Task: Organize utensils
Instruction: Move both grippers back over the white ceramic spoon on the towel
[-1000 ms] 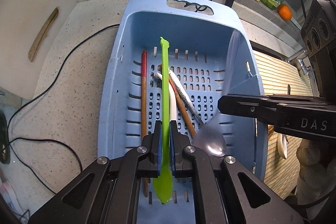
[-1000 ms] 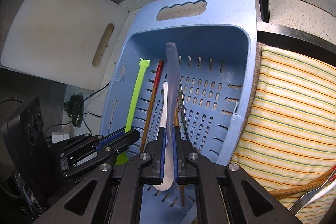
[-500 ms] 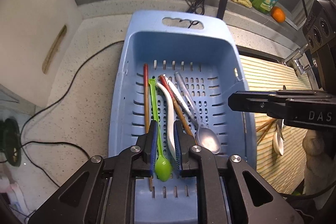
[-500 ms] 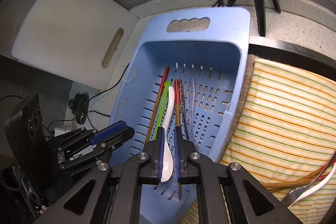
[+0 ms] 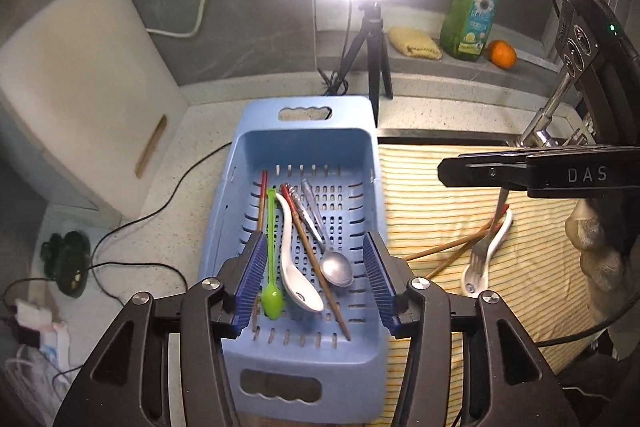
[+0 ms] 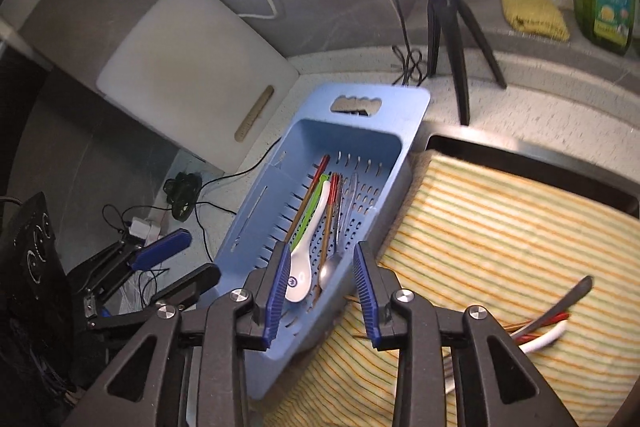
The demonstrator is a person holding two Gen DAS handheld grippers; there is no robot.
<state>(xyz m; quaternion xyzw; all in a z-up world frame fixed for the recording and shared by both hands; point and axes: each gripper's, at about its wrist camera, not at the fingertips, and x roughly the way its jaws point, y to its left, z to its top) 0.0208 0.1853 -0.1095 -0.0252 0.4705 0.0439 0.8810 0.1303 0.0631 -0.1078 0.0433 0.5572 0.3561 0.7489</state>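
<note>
Both grippers, left (image 5: 316,283) and right (image 6: 322,293), hover angled down over the blue basket (image 5: 240,163), jaws opening, gripping nothing.

Blue perforated plastic basket (image 5: 304,359) sits on the speckled stone worktop (image 5: 192,195), its right edge against the striped yellow cloth (image 5: 432,195). In the basket, left to right: green plastic spoon (image 5: 272,267), white ceramic soup spoon (image 5: 296,267), red-tipped wooden chopstick (image 5: 316,259), metal spoon (image 5: 334,267). White cutting board (image 5: 80,99) leans at the worktop's back left. On the cloth, toward its right edge: metal fork (image 5: 484,243), chopsticks, a second white spoon.
</note>
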